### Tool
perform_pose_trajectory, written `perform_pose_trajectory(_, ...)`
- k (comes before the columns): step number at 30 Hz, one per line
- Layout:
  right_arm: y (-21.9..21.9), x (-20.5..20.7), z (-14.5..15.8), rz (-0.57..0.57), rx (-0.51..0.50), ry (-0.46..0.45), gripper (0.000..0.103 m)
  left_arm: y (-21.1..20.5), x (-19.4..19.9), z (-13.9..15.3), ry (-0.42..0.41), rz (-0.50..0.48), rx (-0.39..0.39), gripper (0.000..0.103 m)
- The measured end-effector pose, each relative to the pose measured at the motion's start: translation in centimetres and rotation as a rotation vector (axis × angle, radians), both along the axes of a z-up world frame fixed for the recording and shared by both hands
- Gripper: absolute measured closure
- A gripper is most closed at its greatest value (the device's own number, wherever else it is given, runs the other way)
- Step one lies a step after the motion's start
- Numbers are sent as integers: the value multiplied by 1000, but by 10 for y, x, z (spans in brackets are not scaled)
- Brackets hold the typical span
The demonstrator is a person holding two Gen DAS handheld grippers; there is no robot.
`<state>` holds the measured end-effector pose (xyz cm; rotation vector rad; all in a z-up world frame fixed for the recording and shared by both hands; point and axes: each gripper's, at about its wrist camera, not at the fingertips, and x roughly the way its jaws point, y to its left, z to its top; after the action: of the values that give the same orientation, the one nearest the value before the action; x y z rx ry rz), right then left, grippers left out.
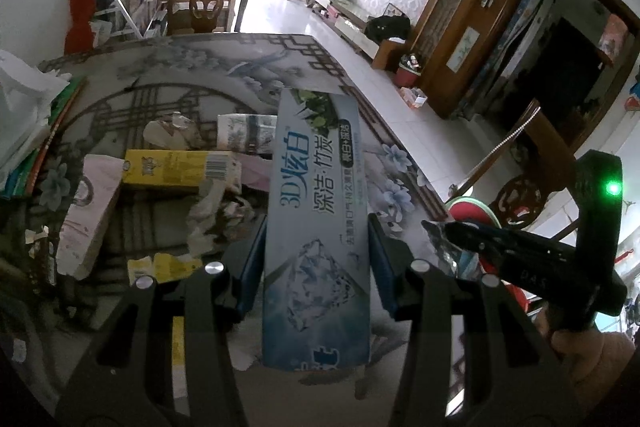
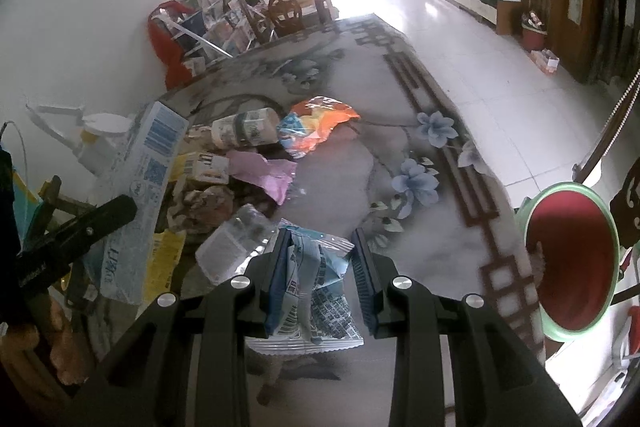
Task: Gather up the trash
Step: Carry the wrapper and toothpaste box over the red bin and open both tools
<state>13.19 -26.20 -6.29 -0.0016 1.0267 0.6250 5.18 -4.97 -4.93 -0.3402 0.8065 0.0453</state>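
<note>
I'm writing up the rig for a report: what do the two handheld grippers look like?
Both the left gripper and right gripper have matte black linkage arms with silver round pins and blue ribbed fingers. Seen from the left wrist view, the right one carries a black ring with a green light.

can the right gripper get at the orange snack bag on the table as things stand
Probably not yet: the right gripper is shut on a blue wrapper. The path to the orange snack bag looks free, but the jaws are occupied.

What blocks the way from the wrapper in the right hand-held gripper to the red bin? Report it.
Nothing visible does. The right hand-held gripper holds the blue wrapper above the table, and the red bin stands open past the table's right edge.
</note>
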Motion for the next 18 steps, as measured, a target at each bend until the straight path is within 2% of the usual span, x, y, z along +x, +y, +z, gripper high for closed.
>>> perform_pose_trajectory(18, -66, 40, -3, -33, -13, 16, 74, -53, 42, -7, 21, -4, -13, 57)
